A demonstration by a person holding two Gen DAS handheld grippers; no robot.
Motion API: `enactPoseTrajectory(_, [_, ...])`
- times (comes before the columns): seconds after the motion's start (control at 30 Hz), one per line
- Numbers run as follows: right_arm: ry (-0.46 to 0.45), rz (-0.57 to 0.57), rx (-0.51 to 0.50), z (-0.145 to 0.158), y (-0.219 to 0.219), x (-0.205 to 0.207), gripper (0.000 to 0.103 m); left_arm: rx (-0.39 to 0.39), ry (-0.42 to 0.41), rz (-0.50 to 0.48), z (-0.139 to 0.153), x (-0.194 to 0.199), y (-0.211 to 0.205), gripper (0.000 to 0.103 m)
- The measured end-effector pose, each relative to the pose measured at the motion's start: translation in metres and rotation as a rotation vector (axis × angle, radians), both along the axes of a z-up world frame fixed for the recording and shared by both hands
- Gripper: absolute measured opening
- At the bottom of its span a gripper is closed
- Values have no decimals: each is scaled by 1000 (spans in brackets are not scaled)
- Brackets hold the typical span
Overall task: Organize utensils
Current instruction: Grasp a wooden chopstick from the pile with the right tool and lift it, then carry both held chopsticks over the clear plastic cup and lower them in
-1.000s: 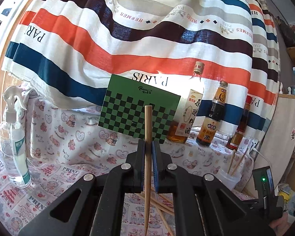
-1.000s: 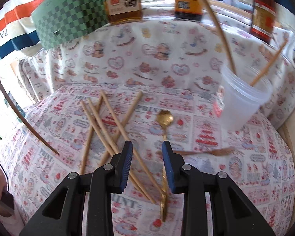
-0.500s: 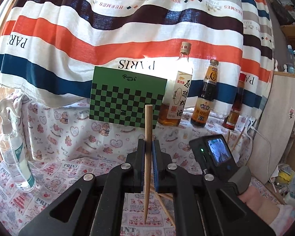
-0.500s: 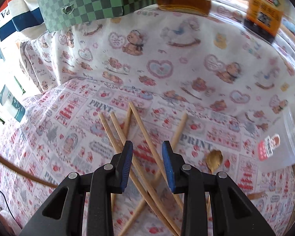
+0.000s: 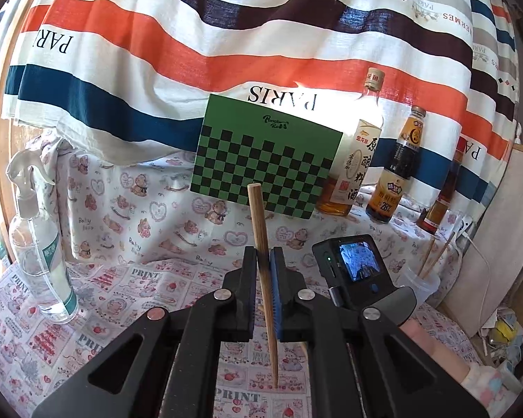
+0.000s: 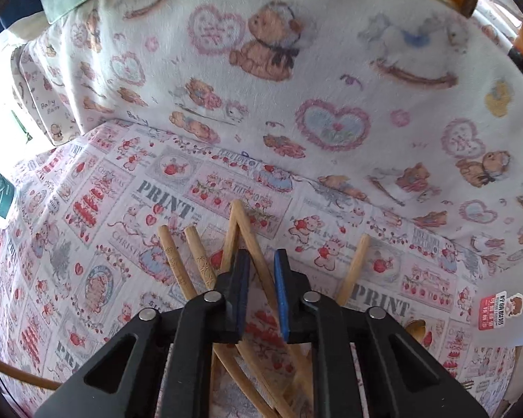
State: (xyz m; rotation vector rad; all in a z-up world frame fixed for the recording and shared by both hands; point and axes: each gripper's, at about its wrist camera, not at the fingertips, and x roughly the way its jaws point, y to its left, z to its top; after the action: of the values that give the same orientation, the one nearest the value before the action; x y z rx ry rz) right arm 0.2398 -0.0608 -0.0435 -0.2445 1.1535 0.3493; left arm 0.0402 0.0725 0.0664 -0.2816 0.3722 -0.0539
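My left gripper (image 5: 263, 264) is shut on a wooden chopstick (image 5: 258, 219). It stands nearly upright, its thick end above the jaws and its tip just over the printed tablecloth (image 5: 129, 278). My right gripper (image 6: 261, 268) points steeply down over several loose chopsticks (image 6: 200, 254) crossed on the cloth. Its jaws are closing. One chopstick (image 6: 245, 226) runs between the blue pads, with gaps still showing on both sides. A gold spoon (image 6: 415, 327) peeks out at the right. A clear plastic cup (image 5: 418, 278) at the right holds two chopsticks.
A green checkered box (image 5: 268, 163) and three sauce bottles (image 5: 357, 160) stand on a raised ledge behind. A spray bottle (image 5: 38, 244) stands at the left. A striped curtain hangs at the back. A hand (image 5: 432, 348) holds the right gripper's camera housing (image 5: 357, 264).
My right gripper has moved left and down, close over the chopstick pile, and its jaws have narrowed around one stick. The left gripper keeps its chopstick, which now leans slightly.
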Motion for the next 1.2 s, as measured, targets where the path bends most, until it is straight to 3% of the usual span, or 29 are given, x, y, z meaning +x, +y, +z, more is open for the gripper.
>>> enactPoseTrajectory(0.2, [-170, -23, 105, 61, -28, -39, 8, -19, -10, -27, 1, -1, -1, 6])
enactPoseTrajectory(0.4, [-469, -70, 193, 142, -68, -96, 8, -10, -31, -39, 2, -5, -7, 6])
enactPoseTrajectory(0.53, [-671, -113, 234, 176, -92, -126, 8, 12, -79, -40, 2, -10, -13, 6])
enactPoseTrajectory(0.7, [-760, -149, 357, 195, -126, -153, 8, 0, -87, -50, 1, -10, -13, 6])
enactPoseTrajectory(0.97, [-887, -117, 374, 202, -134, -194, 8, -35, -123, -35, -4, -11, -5, 6])
enactPoseTrajectory(1.1, [-946, -79, 464, 222, -143, -221, 8, -107, -143, -42, 1, -24, -1, 6])
enactPoseTrajectory(1.2, [-1026, -74, 499, 242, -155, -238, 8, -106, -184, -43, 14, -29, -9, 6])
